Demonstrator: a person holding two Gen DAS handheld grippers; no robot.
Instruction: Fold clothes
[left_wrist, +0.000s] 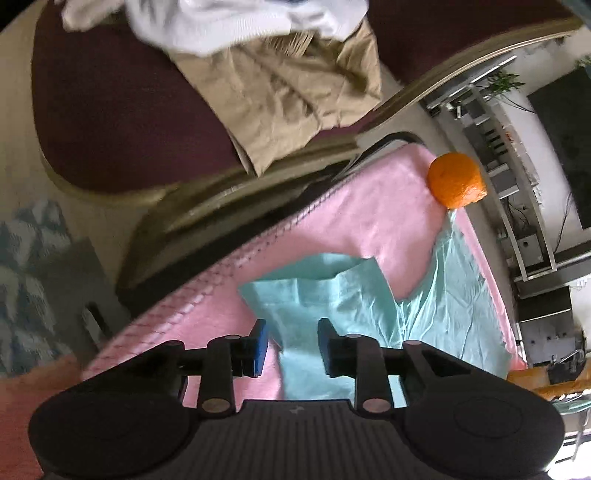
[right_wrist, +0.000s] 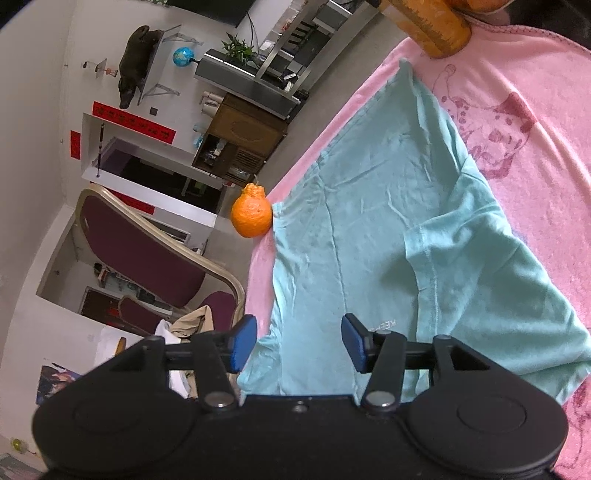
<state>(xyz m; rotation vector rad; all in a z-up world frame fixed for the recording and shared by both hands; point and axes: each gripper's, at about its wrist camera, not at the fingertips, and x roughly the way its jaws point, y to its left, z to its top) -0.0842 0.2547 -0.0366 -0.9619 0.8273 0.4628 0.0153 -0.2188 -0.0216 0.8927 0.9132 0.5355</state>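
The white garment (left_wrist: 236, 22) on the chair runs off the left wrist view's top edge and is smeared with blur. The mint shirt (right_wrist: 388, 229) has its near hem hidden behind the right tool (right_wrist: 299, 343). Its small printed label (right_wrist: 384, 325) is too tiny to read.

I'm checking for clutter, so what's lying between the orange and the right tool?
Only the mint shirt, spread on the pink blanket. In the right wrist view nothing else sits between the orange and the right tool.
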